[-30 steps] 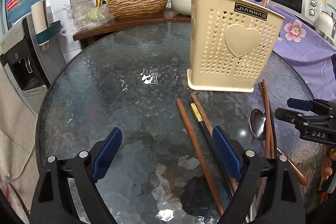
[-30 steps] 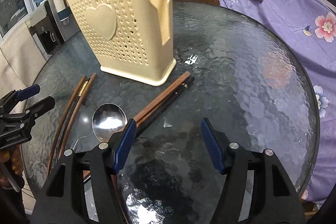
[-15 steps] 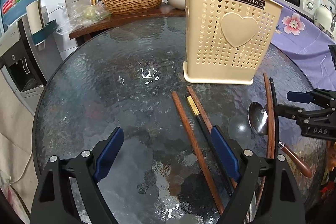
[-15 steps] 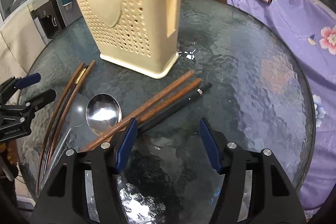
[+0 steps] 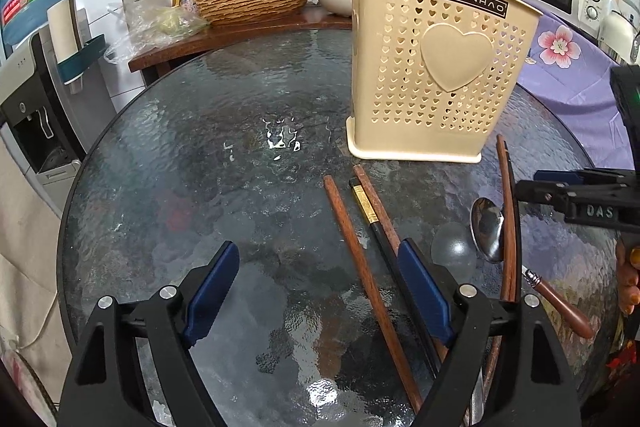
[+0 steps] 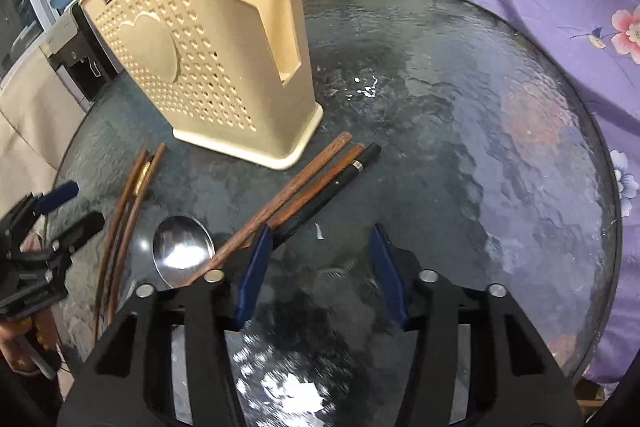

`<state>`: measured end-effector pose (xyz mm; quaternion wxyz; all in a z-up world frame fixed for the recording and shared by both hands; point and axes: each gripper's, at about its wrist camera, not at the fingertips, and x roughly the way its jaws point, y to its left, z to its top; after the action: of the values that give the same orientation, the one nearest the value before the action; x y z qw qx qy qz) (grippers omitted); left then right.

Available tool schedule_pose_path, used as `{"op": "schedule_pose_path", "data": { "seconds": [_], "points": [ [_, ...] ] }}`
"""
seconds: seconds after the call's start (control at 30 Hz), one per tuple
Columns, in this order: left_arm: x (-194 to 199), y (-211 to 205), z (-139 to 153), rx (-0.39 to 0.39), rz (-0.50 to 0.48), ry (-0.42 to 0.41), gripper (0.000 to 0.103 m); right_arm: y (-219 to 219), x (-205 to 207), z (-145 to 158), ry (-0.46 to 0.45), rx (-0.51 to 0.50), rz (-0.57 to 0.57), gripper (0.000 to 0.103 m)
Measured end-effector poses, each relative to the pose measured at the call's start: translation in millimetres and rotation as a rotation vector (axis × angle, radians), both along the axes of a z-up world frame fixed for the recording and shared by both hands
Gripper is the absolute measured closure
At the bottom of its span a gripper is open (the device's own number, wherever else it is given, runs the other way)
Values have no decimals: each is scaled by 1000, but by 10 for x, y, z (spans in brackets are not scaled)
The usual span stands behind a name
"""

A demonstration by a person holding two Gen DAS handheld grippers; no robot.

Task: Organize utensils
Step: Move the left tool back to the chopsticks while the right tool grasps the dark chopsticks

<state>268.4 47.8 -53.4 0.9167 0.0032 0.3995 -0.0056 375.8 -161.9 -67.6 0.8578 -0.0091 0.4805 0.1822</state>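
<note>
**Right gripper narrowing beside the chopsticks**

Right gripper [image 6: 318, 267] has just been closing; nothing between its pads. Left gripper [image 5: 320, 291] hangs wide, empty. Chopsticks [image 6: 316, 183] and spoon [image 6: 182, 251] lie on bench [image 6: 480, 147]; holder [image 6: 208, 39] beyond.

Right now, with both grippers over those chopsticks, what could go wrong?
1. The right gripper, its jaws just closing with nothing between them, sits beside the chopsticks; it may shut on nothing.
2. One chopstick lies across the spoon; lifting may drag the spoon.
3. The holder stands close, so a swung stick could tip it on the smooth glass table.
</note>
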Motion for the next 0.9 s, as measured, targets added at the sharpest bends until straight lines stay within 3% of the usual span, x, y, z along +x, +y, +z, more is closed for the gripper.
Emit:
{"op": "schedule_pose_path", "data": {
  "seconds": [0.1, 0.27, 0.4, 0.5, 0.73, 0.8, 0.9],
  "points": [
    [7, 9, -3, 0, 1, 1, 25, 44, 117, 14, 41, 36, -24, 65],
    [49, 43, -2, 3, 8, 6, 29, 146, 245, 46, 27, -6, -57, 66],
    [86, 41, -16, 2, 9, 9, 30, 200, 325, 30, 70, 39, -42, 79],
    [104, 40, -29, 3, 5, 13, 30, 299, 302, 57, 32, -21, -5, 79],
    [118, 86, -18, 6, 15, 13, 30, 149, 245, 84, 66, 12, 39, 82],
    [125, 106, -22, -1, 19, 15, 30, 73, 229, 112, 66, 35, 50, 99],
    [126, 116, -27, -7, 15, 19, 30, 40, 251, 110, 65, 4, 77, 101]
  ]
}}
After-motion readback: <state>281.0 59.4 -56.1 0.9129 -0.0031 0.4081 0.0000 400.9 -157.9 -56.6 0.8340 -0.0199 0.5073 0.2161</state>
